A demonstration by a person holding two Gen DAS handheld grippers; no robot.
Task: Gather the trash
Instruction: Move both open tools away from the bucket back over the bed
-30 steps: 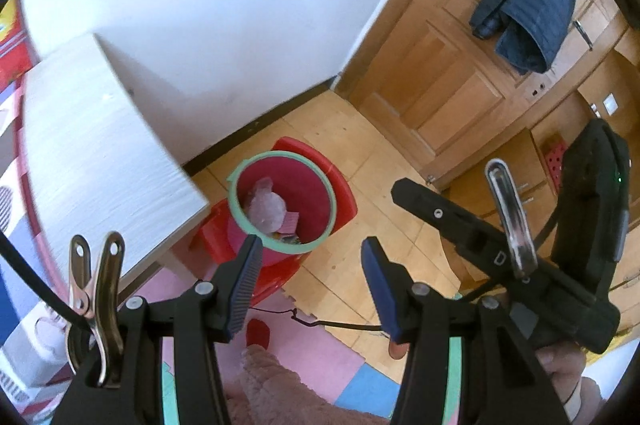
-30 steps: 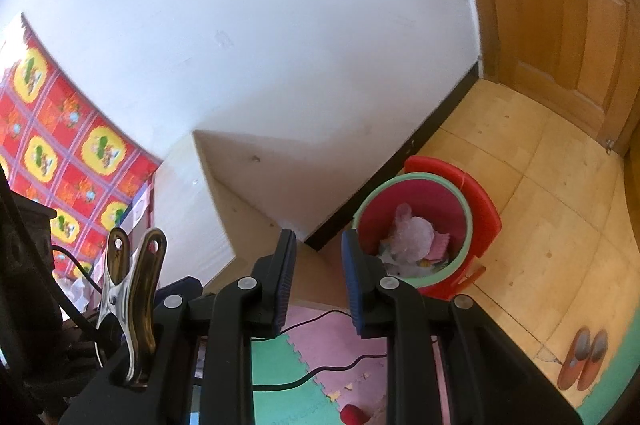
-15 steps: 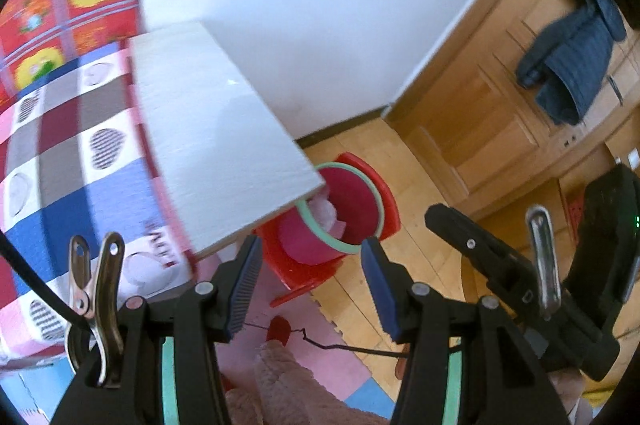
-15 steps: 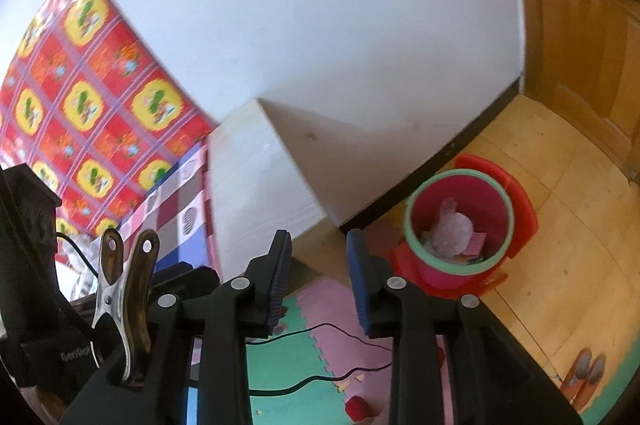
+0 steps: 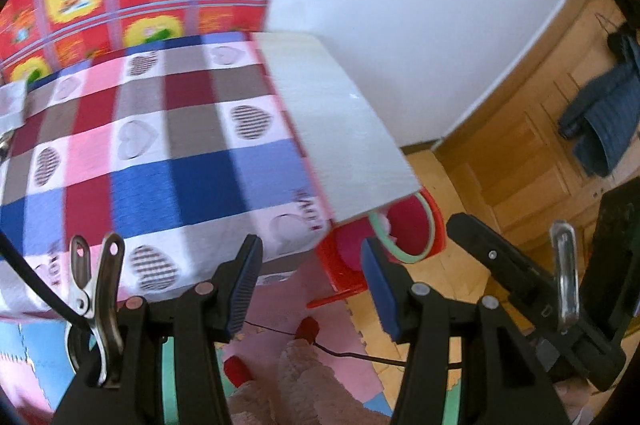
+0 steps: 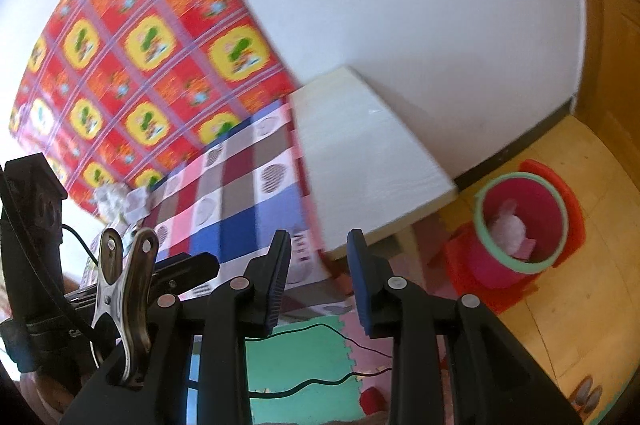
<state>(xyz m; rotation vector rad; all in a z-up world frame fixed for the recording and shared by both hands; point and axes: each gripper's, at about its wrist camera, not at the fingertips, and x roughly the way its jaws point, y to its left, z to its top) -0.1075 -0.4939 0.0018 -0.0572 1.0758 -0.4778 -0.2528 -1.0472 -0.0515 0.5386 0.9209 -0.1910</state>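
Both grippers hang in the air at the near edge of the table [image 5: 340, 129], and neither grasps anything — the left gripper [image 5: 310, 289] is spread wide, the right gripper [image 6: 318, 279] parted more narrowly. The red bin [image 6: 520, 221] with its green rim stands on the wooden floor just past the table's right corner, crumpled trash [image 6: 508, 227] inside. More crumpled wrappers [image 6: 120, 201] lie at the far-left side of the table's checked cloth [image 5: 160, 153].

Counter [image 5: 340, 129] top was pale matt wood grain, half under a woven checked cloth [image 5: 160, 161]. Bin [image 6: 520, 221] looked smooth glossy plastic, red with a green rim. Floor [image 6: 580, 305] was glossy wood, plus matt foam mats [image 6: 304, 365]. Spring clip [image 6: 124, 289] was shiny metal.
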